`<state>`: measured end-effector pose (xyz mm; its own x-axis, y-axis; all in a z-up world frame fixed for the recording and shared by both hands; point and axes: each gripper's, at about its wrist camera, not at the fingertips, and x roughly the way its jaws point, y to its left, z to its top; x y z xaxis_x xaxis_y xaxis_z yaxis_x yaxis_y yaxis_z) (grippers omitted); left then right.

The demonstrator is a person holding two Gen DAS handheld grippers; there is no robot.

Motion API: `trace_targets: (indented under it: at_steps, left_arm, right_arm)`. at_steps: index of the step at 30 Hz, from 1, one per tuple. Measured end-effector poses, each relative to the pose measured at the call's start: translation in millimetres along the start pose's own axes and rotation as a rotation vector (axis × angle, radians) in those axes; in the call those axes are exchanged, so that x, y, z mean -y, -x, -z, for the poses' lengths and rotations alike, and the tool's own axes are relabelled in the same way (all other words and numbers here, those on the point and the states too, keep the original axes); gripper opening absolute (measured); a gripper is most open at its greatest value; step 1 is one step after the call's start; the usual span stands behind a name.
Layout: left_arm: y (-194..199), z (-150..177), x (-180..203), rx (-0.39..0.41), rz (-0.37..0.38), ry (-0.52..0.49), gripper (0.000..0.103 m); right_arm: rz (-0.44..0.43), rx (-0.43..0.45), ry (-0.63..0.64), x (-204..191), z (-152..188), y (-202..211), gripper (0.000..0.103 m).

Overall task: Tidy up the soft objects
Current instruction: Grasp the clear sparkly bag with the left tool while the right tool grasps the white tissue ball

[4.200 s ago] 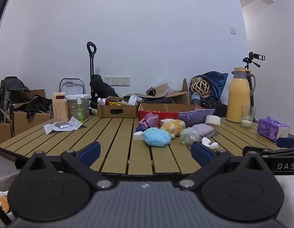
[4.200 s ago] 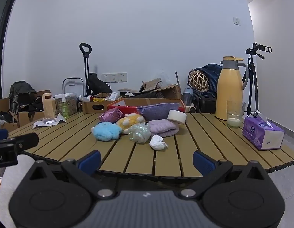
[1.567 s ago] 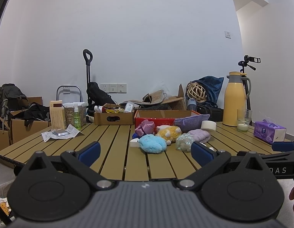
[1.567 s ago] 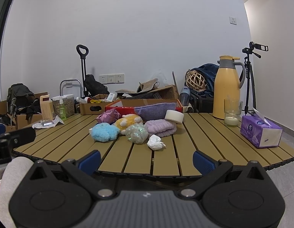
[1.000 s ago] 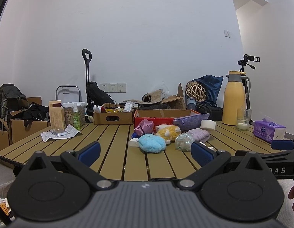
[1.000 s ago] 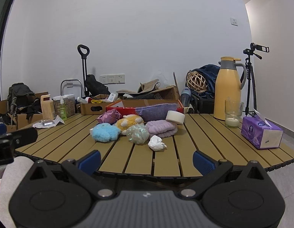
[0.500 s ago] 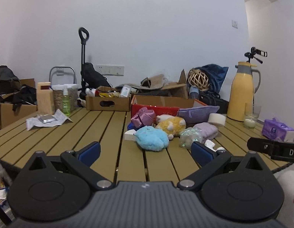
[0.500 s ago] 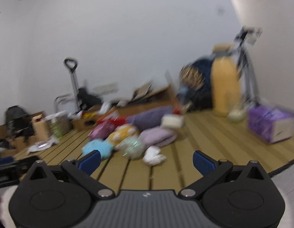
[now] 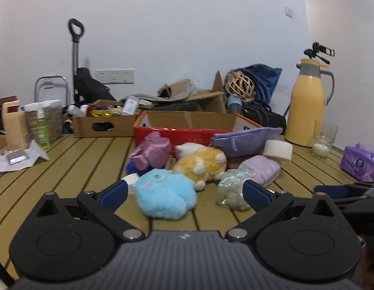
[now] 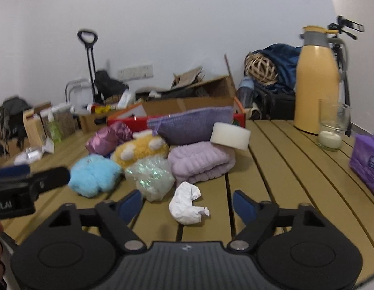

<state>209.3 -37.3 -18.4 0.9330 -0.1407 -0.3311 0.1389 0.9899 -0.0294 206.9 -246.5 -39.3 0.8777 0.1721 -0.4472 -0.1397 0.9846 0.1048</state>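
Observation:
A pile of soft things lies mid-table in front of a red-fronted cardboard box point(image 9: 182, 134): a blue plush point(image 9: 166, 197), a yellow plush point(image 9: 199, 164), a shiny pink bundle point(image 9: 150, 154), a lilac folded towel point(image 9: 259, 169), a purple pouch point(image 9: 245, 140) and an iridescent wad point(image 9: 231, 188). My left gripper point(image 9: 184, 192) stands open, its fingers framing the blue plush without touching it. My right gripper point(image 10: 187, 204) has its jaws closing around a small white crumpled wad point(image 10: 184, 203); the pads stand clear of it. The other gripper's arm shows at each view's edge.
A white roll point(image 10: 230, 135) leans on the towel. At the right stand a yellow thermos point(image 10: 317, 84), a glass candle point(image 10: 330, 133) and a purple tissue pack point(image 10: 367, 164). A brown cardboard box point(image 9: 102, 122), a green spray bottle point(image 9: 41, 130) and papers point(image 9: 15, 159) sit far left.
Both grippers have moved forward over the table toward the pile, which now looks larger and nearer. The right jaws have narrowed around the white wad.

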Motion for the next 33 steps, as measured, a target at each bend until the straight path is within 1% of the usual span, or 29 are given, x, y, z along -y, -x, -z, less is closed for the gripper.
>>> trace_targets:
  at_steps: [3, 4, 5, 6, 7, 8, 9, 10, 12, 14, 15, 16, 17, 18, 22, 25, 28, 33]
  left_arm:
    - [-22.2, -5.9, 12.8, -0.013, 0.007, -0.008, 0.102]
    - [-29.0, -8.0, 17.7, -0.019, 0.017, -0.012, 0.101]
    - [-35.7, -9.5, 22.6, -0.021, 0.038, -0.017, 0.100]
    - [-42.2, -10.6, 27.5, -0.025, 0.059, -0.021, 0.097]
    - [-49.0, -11.8, 33.1, -0.035, 0.076, -0.027, 0.091]
    - [-56.7, -12.4, 38.5, -0.047, 0.091, -0.036, 0.088]
    - [-65.4, -12.8, 43.7, -0.067, 0.101, -0.043, 0.080]
    - [-74.6, -12.4, 48.0, -0.093, 0.105, -0.046, 0.076]
    - [-92.3, -9.5, 51.1, -0.145, 0.108, -0.033, 0.073]
    - [-104.4, -6.2, 48.9, -0.190, 0.109, -0.007, 0.061]
    - [-107.3, -6.5, 46.3, -0.205, 0.128, 0.007, 0.049]
    - [-109.0, -6.3, 44.9, -0.213, 0.146, 0.014, 0.044]
    - [-110.0, -5.3, 44.9, -0.222, 0.151, 0.009, 0.042]
    - [-109.7, -4.5, 44.0, -0.223, 0.151, 0.006, 0.038]
    - [-93.8, -5.3, 39.4, -0.201, 0.159, 0.017, 0.036]
    - [-66.2, -11.6, 32.4, -0.158, 0.149, 0.023, 0.036]
    - [-30.1, -19.9, 24.9, -0.085, 0.129, 0.020, 0.036]
    - [29.1, -35.2, 14.8, 0.059, 0.052, -0.008, 0.036]
  right_arm:
    - [-0.012, -0.051, 0.039, -0.7, -2.1, -21.9, 0.061]
    - [-0.018, -0.071, 0.044, -0.4, -1.8, -28.6, 0.060]
    - [-0.028, -0.089, 0.044, 0.3, -1.4, -34.0, 0.056]
    - [-0.038, -0.098, 0.041, 1.4, -0.4, -36.7, 0.049]
    - [-0.047, -0.105, 0.036, 2.9, 0.2, -39.7, 0.046]
    - [-0.050, -0.110, 0.032, 4.4, 0.5, -41.6, 0.038]
    - [-0.052, -0.116, 0.031, 6.1, 0.3, -43.3, 0.034]
    - [-0.058, -0.122, 0.031, 7.8, 0.3, -44.8, 0.033]
    - [-0.078, -0.131, 0.027, 11.1, 0.5, -46.8, 0.031]
    - [-0.094, -0.137, 0.022, 13.4, 2.1, -47.8, 0.030]
    - [-0.098, -0.135, 0.019, 14.1, 3.2, -48.1, 0.030]
    - [-0.099, -0.130, 0.023, 13.7, 4.0, -47.8, 0.030]
    - [-0.098, -0.130, 0.030, 13.1, 4.2, -47.6, 0.027]
    - [-0.107, -0.128, 0.033, 12.2, 4.2, -48.0, 0.021]
    - [-0.110, -0.125, 0.051, 7.6, 3.9, -47.7, 0.018]
    - [-0.111, -0.099, 0.051, 5.6, 0.9, -36.3, 0.018]
    - [-0.102, -0.053, 0.065, 2.4, -6.1, -15.2, 0.018]
    - [-0.108, 0.034, 0.080, -2.5, -22.1, 27.3, 0.018]
